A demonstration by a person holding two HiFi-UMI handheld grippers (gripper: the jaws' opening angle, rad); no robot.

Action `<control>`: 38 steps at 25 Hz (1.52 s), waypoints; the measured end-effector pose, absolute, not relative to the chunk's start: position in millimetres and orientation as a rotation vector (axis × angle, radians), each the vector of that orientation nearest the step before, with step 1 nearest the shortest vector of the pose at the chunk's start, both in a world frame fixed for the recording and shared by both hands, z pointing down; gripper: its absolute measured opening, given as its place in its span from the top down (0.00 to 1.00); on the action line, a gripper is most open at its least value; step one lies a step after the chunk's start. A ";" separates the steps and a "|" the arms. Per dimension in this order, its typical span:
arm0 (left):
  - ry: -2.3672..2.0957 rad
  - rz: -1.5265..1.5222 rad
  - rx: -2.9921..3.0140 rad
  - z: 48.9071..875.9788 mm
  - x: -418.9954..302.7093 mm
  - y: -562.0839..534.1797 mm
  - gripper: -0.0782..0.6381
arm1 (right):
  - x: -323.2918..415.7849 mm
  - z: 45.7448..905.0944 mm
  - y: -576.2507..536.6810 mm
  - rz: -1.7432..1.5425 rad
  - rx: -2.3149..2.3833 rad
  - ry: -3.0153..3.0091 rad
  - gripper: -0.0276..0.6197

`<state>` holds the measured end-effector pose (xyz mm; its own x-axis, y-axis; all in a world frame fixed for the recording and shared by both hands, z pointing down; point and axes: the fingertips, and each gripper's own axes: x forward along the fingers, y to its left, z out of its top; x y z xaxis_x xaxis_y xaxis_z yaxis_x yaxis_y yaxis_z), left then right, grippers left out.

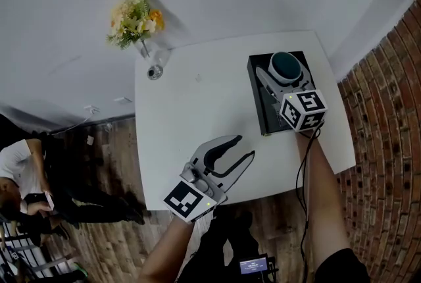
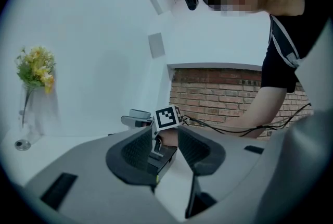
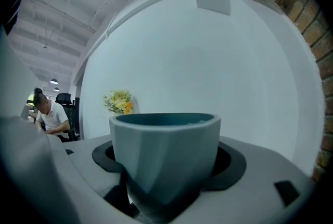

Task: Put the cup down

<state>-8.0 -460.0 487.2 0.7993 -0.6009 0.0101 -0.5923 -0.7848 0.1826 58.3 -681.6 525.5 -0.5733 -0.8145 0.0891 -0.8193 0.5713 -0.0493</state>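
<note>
A teal cup [image 1: 285, 64] with a dark inside sits upright between the jaws of my right gripper [image 1: 287, 72], over the far end of a black box [image 1: 262, 118] on the white table [image 1: 191, 110]. In the right gripper view the cup [image 3: 165, 145] fills the gap and both pads press its sides; I cannot tell whether its base touches the box. My left gripper [image 1: 242, 149] hovers open over the table's near edge, and the left gripper view shows nothing between the jaws of this gripper [image 2: 166, 151].
A glass vase of yellow flowers [image 1: 136, 20] stands at the table's far left corner. A brick wall [image 1: 388, 97] runs along the right side. A seated person [image 1: 20, 176] is on the wooden floor side at the left. A cable [image 1: 301, 183] trails along my right arm.
</note>
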 end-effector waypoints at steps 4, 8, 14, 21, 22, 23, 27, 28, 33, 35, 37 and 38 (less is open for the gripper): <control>-0.932 -0.073 2.806 491.5 -11.7 -459.5 0.69 | 59.0 530.7 -700.8 0.136 1.436 -2.722 0.34; -0.932 -0.067 2.797 496.7 -16.7 -458.6 0.69 | 57.3 530.3 -714.5 0.111 1.442 -2.718 0.34; -0.943 -0.056 2.786 503.7 -23.9 -458.2 0.69 | 52.2 535.9 -729.0 0.111 1.452 -2.716 0.34; -0.965 -0.061 2.773 505.2 -33.0 -459.7 0.69 | 46.0 540.1 -736.5 0.090 1.455 -2.717 0.34; -0.967 -0.059 2.770 505.9 -33.9 -459.8 0.69 | 45.4 540.0 -737.2 0.088 1.456 -2.717 0.34; -0.970 -0.057 2.766 506.5 -34.8 -460.0 0.69 | 44.9 540.4 -737.9 0.086 1.458 -2.716 0.34; -0.979 -0.057 2.759 506.5 -37.3 -460.7 0.69 | 46.1 542.4 -738.3 0.083 1.466 -2.717 0.34; -0.981 -0.058 2.757 506.3 -38.1 -461.4 0.69 | 45.9 542.4 -738.6 0.081 1.467 -2.718 0.34; -0.982 -0.084 2.778 500.9 -36.4 -460.6 0.69 | 47.2 546.0 -739.5 0.022 1.522 -2.664 0.34; -0.980 -0.085 2.782 499.5 -35.5 -459.1 0.69 | 47.8 548.2 -738.8 0.018 1.531 -2.659 0.33; -0.980 -0.076 2.778 499.7 -36.4 -458.9 0.69 | 49.6 548.0 -740.1 0.036 1.549 -2.661 0.24; -0.981 -0.074 2.777 499.7 -37.2 -459.2 0.69 | 50.7 547.3 -740.8 0.042 1.557 -2.659 0.20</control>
<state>-37.2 -459.2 499.7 0.7789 -0.6268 0.0180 -0.6171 -0.7611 0.2000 50.7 -740.8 547.3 -0.4883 -0.8702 0.0657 -0.8718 0.4898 0.0065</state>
